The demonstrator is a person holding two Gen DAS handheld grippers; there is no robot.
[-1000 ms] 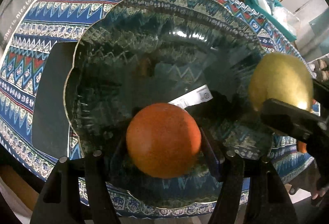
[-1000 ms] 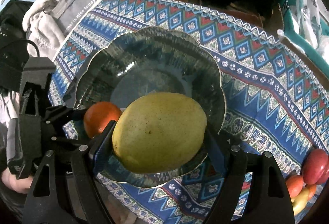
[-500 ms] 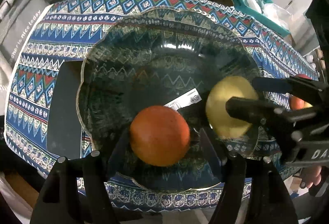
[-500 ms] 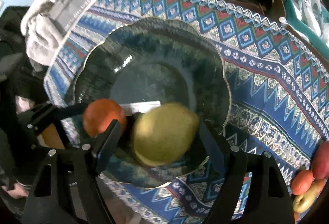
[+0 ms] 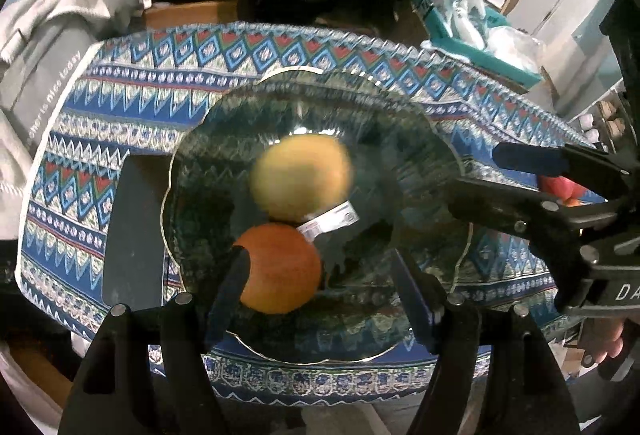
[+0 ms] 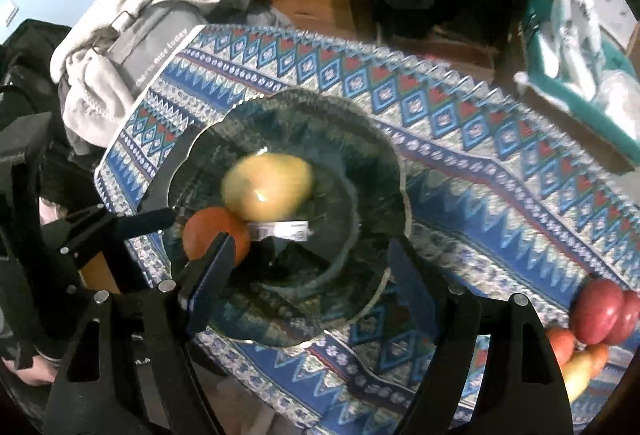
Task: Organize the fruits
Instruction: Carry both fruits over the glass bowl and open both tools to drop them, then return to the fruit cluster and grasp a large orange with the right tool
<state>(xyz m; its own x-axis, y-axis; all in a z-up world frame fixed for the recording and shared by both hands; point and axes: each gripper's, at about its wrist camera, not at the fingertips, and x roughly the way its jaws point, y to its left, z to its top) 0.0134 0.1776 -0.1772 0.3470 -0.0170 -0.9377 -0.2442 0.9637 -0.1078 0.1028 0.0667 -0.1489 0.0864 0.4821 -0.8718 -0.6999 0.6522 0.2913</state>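
Observation:
A dark glass bowl [image 5: 416,139] [image 6: 372,191] stands on the patterned cloth. In it lie an orange [image 5: 280,267] [image 6: 210,233] and a yellow-green mango [image 5: 300,175] [image 6: 268,185], side by side and touching. My left gripper [image 5: 324,287] is open above the bowl's near rim, the orange by its left finger. My right gripper [image 6: 304,275] is open and empty above the bowl's near side; it also shows at the right of the left wrist view [image 5: 500,179].
Red, orange and yellow fruits [image 6: 596,315] lie on the cloth at the right edge. A white label [image 5: 330,221] lies in the bowl. A grey sweatshirt [image 6: 132,35] is heaped at the far left. A teal bin [image 5: 472,31] stands beyond the table.
My right gripper opened and dropped the mango into the bowl, where it rolled beside the orange. My left gripper opened off the orange. Both grippers drew back and up.

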